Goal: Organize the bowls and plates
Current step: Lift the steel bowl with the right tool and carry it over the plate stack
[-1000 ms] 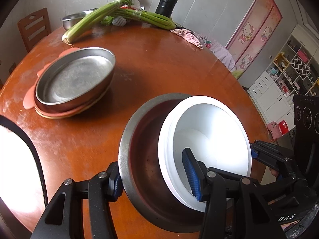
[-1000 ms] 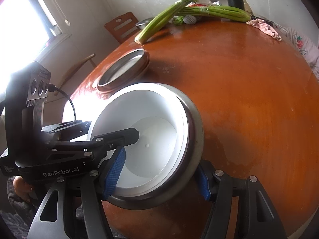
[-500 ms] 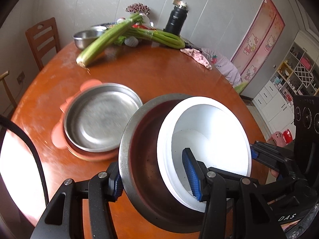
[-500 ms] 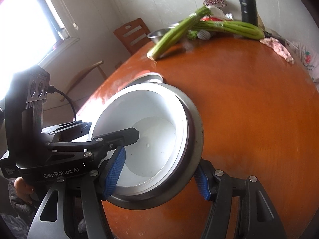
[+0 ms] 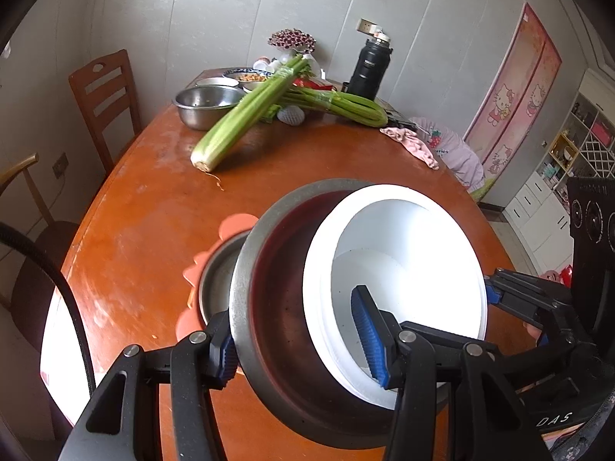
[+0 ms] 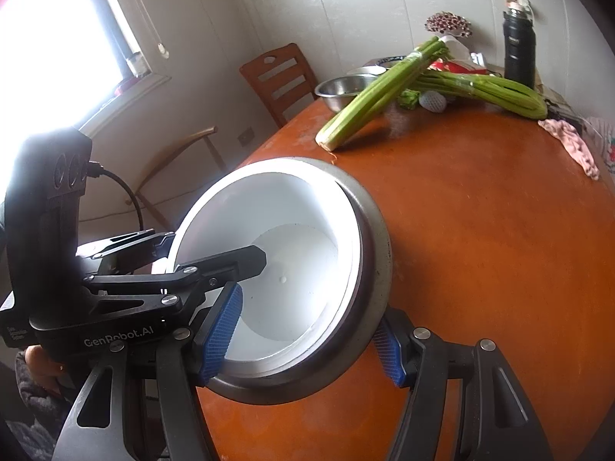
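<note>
Fingers of the left gripper (image 5: 300, 340) pinch one side of the steel bowl (image 5: 276, 307): one blue pad sits outside its rim at 8 o'clock, the other sits inside the white bowl (image 5: 403, 253) that nests in it. The right gripper (image 6: 307, 340) pinches the other side the same way, one pad in the white bowl (image 6: 292, 261) and one under the steel rim (image 6: 378, 269) at 4 o'clock. Both are partly open, squeezing the two bowls between them.

The bowls hang in the air, tipped toward the cameras, over the round wooden table (image 5: 153, 230). Just behind them at 9 o'clock lies a steel plate (image 5: 215, 276) on an orange flower-shaped plate (image 5: 234, 223).

To do this well, I think both hands should go at the same speed, keep the bowls level, and set them down softly on the steel plate's middle before letting go.

Farther off at 12 o'clock lie celery (image 5: 246, 115), another steel bowl (image 5: 203, 105) and a black flask (image 5: 369, 69).
</note>
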`<state>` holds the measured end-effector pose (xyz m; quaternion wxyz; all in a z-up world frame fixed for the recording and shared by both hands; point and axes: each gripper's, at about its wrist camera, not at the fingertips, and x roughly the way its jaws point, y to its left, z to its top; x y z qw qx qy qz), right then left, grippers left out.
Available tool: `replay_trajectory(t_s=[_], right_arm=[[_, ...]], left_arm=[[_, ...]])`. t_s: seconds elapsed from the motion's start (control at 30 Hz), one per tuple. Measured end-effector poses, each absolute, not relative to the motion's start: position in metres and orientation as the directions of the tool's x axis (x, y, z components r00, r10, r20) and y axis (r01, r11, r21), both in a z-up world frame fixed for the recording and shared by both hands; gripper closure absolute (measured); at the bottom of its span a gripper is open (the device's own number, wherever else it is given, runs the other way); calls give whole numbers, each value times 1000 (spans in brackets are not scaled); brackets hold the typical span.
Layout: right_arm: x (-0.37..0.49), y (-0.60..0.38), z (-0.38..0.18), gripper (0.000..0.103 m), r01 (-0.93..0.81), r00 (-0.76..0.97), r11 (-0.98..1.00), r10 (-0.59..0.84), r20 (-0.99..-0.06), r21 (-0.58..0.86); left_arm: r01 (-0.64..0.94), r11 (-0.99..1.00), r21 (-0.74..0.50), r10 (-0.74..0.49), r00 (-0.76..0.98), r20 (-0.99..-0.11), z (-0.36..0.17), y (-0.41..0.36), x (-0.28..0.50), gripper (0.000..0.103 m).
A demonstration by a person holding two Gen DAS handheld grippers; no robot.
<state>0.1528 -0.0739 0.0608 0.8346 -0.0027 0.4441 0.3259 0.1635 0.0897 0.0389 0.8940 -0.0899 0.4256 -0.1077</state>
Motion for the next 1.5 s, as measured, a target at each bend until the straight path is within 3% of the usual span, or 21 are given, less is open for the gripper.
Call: replay_trajectory(t_s=[0.63, 1.5], right_arm=[[200, -29, 23, 37, -554, 351, 801, 473, -808, 229], [195, -18, 16, 37, -564, 392, 810, 433, -811, 160]], left_arm=[[45, 962, -269, -246, 567, -786, -9, 126, 207, 51], [9, 981, -196, -165, 577, -800, -20, 130, 202, 50]])
